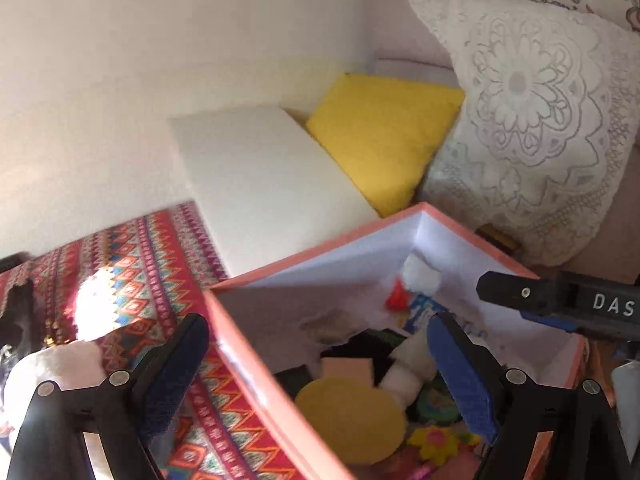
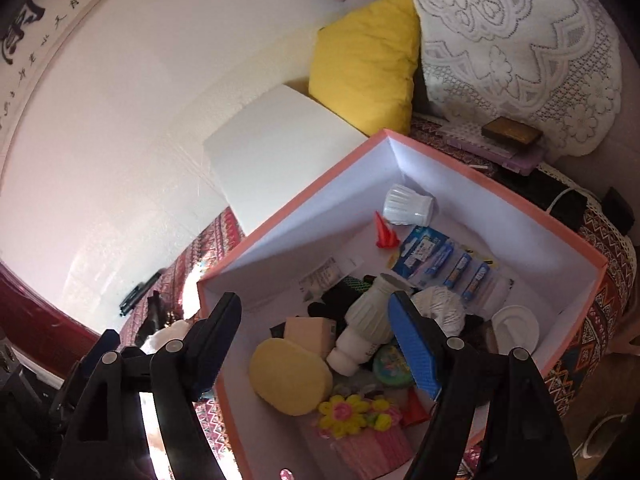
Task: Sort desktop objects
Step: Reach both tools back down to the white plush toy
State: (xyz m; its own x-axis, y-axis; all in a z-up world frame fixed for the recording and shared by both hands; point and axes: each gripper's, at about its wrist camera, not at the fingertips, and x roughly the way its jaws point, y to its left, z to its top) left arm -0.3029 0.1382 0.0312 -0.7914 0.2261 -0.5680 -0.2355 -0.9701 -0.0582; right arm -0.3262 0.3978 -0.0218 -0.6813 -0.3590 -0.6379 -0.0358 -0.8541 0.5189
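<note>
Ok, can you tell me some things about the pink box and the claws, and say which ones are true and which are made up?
1. The pink box already has things inside it. True.
2. The right claw is squeezing the yellow sponge. False: it is open and holds nothing; the sponge lies in the box below it.
3. A pack of batteries lies in the box. True.
4. The yellow cushion is inside the box. False: it leans behind the box, beside the lace cover.
5. The left claw is shut. False: it is open, with one finger over the box and one outside it.
</note>
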